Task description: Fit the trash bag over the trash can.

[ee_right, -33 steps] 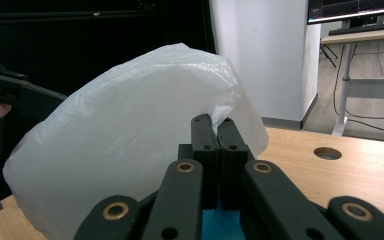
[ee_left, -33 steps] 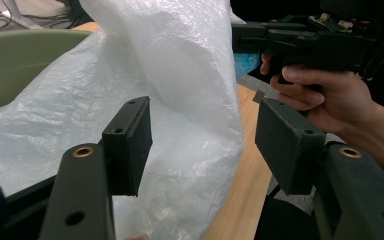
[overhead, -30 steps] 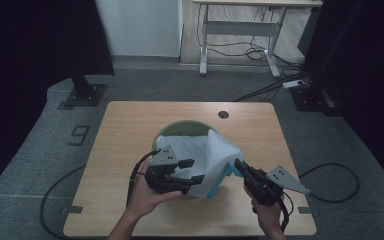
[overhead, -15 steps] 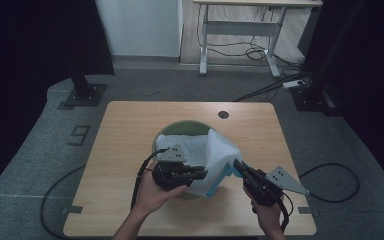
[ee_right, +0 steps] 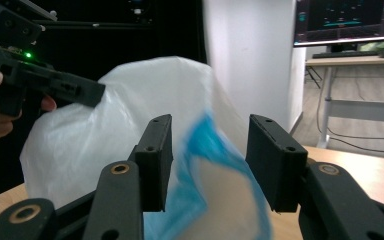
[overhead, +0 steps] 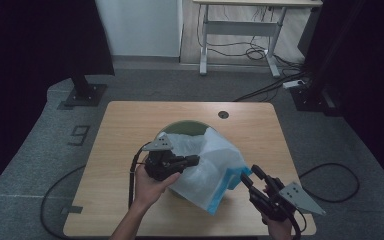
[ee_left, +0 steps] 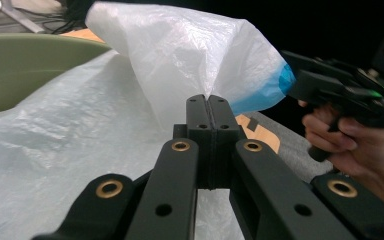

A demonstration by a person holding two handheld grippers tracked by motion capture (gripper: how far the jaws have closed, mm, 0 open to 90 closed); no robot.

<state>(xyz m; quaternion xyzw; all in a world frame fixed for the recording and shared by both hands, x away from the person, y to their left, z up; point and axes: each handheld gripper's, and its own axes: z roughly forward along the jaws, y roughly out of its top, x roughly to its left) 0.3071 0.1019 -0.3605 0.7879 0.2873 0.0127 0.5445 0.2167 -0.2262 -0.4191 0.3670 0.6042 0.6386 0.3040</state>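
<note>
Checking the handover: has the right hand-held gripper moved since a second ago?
Yes: the right hand-held gripper, jaws just opening, slid toward the table's near edge.

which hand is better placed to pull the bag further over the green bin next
Left. The left hand-held gripper is shut on the white plastic bag, above the round green bin. The right hand-held gripper has just been opening; the bag's blue hem lies loose between its jaws.

From my high view, the pale wooden table top is evenly lit from above; surroundings fall off to near black. I see soft shadows only. The translucent white plastic bag with blue rim is motion-blurred in the right gripper view.
</note>
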